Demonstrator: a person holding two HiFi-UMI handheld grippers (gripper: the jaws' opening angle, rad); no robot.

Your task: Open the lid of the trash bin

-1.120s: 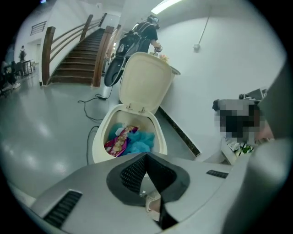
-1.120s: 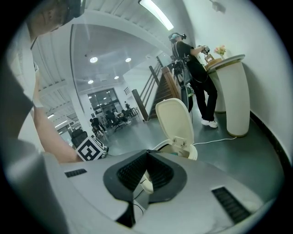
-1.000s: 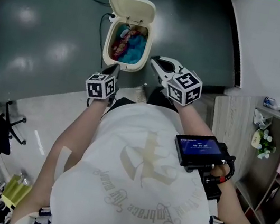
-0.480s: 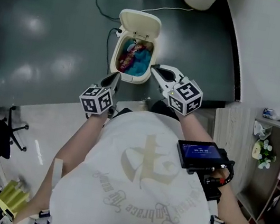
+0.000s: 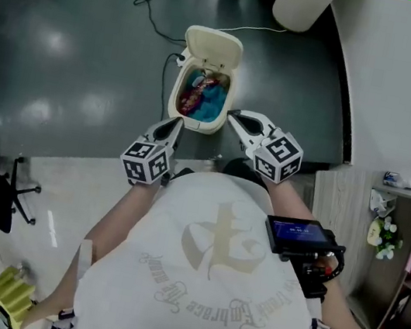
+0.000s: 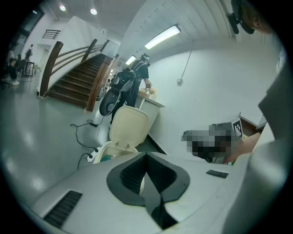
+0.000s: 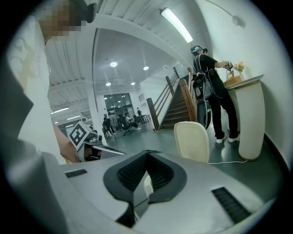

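Cream plastic is making up the trash bin [image 5: 195, 123], which in the head view is sitting on the dark glossy floor [image 5: 74, 58] just ahead of the person. Its lid [image 5: 213, 48] is tipping up and back on the far hinge, and blue and red rubbish [image 5: 201, 98] is showing inside. The left gripper [image 5: 178, 123] and right gripper [image 5: 232, 114] are hovering near the bin's front corners, seemingly not touching it. A black cable [image 5: 159, 16] is trailing across the floor towards the bin. A small screen [image 5: 300, 233] strapped at the person's right forearm is glowing with digits too small to read. Curved print on the shirt [image 5: 201, 277] is looking like it includes "Embrace", but the rest is not coming out clearly.

In the left gripper view, the jaws are pressing together with nothing between them. Beyond them the lid is standing upright over the bin, with a staircase [image 6: 73, 84] rising behind.

In the right gripper view, the jaws are likewise clenched and empty. The raised lid is showing past them, and a person [image 7: 213, 77] is standing at a pale counter [image 7: 249, 119] further off. No brand or label is showing on the bin in any view.

Judging by this, the opening step is looking finished. The next move is calling only for drawing both grippers back without knocking the lid forward.
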